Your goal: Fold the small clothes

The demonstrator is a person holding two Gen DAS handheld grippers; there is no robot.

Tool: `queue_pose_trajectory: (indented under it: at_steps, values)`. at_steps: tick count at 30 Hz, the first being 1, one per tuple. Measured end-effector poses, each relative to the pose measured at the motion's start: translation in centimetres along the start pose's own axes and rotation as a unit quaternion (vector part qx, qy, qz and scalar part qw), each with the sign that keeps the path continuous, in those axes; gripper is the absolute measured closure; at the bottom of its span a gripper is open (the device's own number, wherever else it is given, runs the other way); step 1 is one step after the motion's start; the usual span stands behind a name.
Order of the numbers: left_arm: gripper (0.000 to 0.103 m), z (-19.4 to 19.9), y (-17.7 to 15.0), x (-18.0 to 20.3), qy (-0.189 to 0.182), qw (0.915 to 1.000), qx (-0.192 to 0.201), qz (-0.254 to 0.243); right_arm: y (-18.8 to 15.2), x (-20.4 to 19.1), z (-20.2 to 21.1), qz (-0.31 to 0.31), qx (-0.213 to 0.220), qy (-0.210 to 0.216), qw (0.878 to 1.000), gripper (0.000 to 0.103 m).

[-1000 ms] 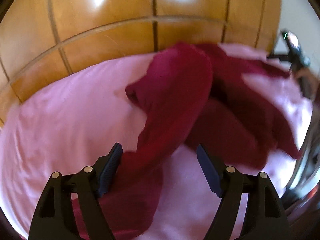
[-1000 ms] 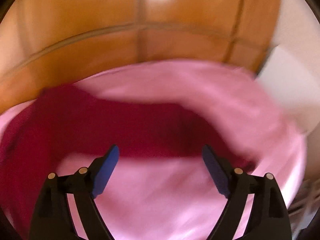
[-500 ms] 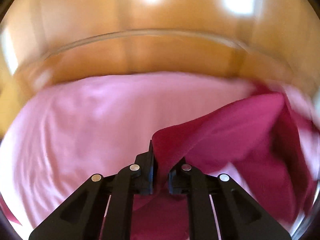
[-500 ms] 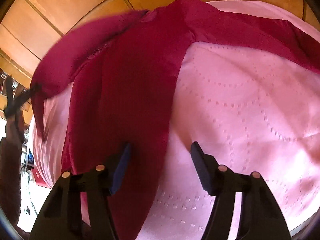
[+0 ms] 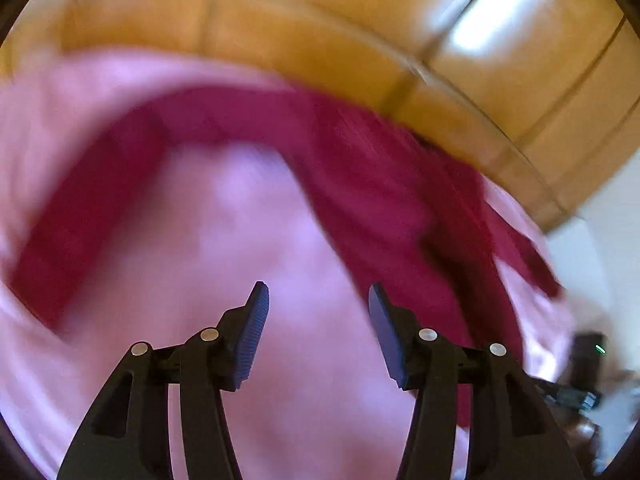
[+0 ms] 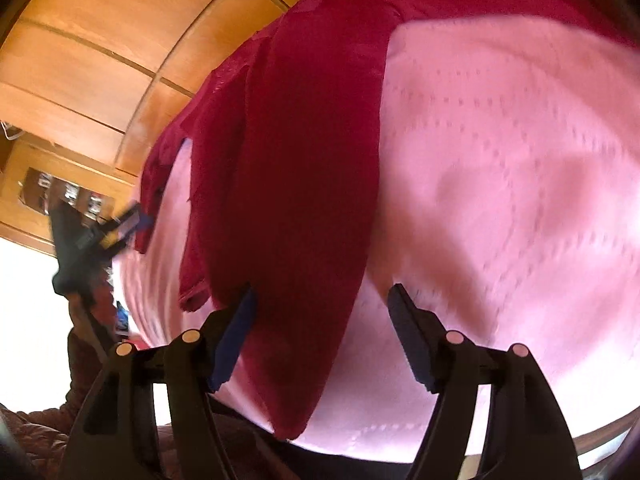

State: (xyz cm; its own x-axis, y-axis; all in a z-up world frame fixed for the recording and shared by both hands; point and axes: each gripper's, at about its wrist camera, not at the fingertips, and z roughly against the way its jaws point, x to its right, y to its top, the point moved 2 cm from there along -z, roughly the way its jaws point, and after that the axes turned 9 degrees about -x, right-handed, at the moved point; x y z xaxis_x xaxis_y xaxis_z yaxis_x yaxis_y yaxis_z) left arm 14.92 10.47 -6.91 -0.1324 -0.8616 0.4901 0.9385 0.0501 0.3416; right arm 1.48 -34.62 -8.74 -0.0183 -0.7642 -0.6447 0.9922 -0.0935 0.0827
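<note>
A dark red garment (image 5: 380, 184) lies spread and rumpled on a pink sheet (image 5: 240, 240), blurred in the left wrist view. My left gripper (image 5: 316, 300) hovers over bare sheet with its jaws opening and nothing between them. In the right wrist view a long fold of the garment (image 6: 304, 160) runs down between the fingers of my right gripper (image 6: 320, 304). That fold sits close to the left pad and apart from the right one, and the jaws are opening. The left gripper (image 6: 138, 220) shows at the far left, beside the garment's corner.
A wooden panelled wall (image 5: 320, 20) stands behind the bed, also seen as wood panels (image 6: 100, 60). A white wall (image 5: 592, 248) is at the right. A person's brown quilted sleeve (image 6: 48, 432) and a shelf with small items (image 6: 68, 196) are at the left.
Half a second ago my left gripper was shut on the garment's edge; it has let go, opened and swung across. My right gripper came down over the garment's long fold.
</note>
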Motion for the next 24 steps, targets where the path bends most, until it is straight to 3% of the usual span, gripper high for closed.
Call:
queue_pose_trajectory:
  at_steps: [5, 7, 8, 9, 10, 14, 18, 22, 24]
  values:
    - [0.052, -5.6, -3.4, 3.3, -0.073, 0.9952, -0.052, 0.039, -0.3, -0.7, -0.7, 0.008, 0.000, 0.020, 1.000, 0.067]
    - [0.053, -6.9, -4.0, 5.0, -0.067, 0.9962, -0.047, 0.030, -0.4, -1.0, -0.5, 0.012, 0.004, 0.016, 1.000, 0.078]
    - [0.059, -7.3, -4.2, 5.6, -0.058, 0.9971, -0.046, 0.018, -0.3, -1.3, 0.1, 0.018, 0.009, 0.012, 1.000, 0.084]
    - [0.083, -7.7, -4.3, 6.1, -0.052, 0.9975, -0.047, 0.003, -0.4, -1.2, 1.1, 0.023, 0.015, 0.010, 1.000, 0.088]
    - [0.094, -8.2, -3.9, 6.5, -0.048, 0.9974, -0.054, -0.006, -0.4, -1.6, 2.1, 0.032, 0.025, 0.010, 0.999, 0.090]
    - [0.097, -5.1, -3.3, 6.0, -0.059, 0.9978, -0.028, -0.012, -0.3, -3.1, 7.1, 0.071, 0.073, 0.011, 0.995, 0.092]
    - [0.097, 1.7, -3.9, 4.6, -0.051, 0.9979, 0.007, -0.039, -1.6, -3.1, 10.9, 0.101, 0.094, -0.001, 0.990, 0.093]
    - [0.100, 7.3, -6.5, 2.0, -0.029, 0.9983, 0.029, -0.042, -2.7, -1.8, 8.8, 0.103, 0.044, -0.039, 0.993, 0.094]
    - [0.101, 8.2, -8.3, 0.5, -0.003, 0.9991, 0.023, -0.035, -3.8, -0.4, 6.3, 0.113, -0.002, -0.094, 0.989, 0.094]
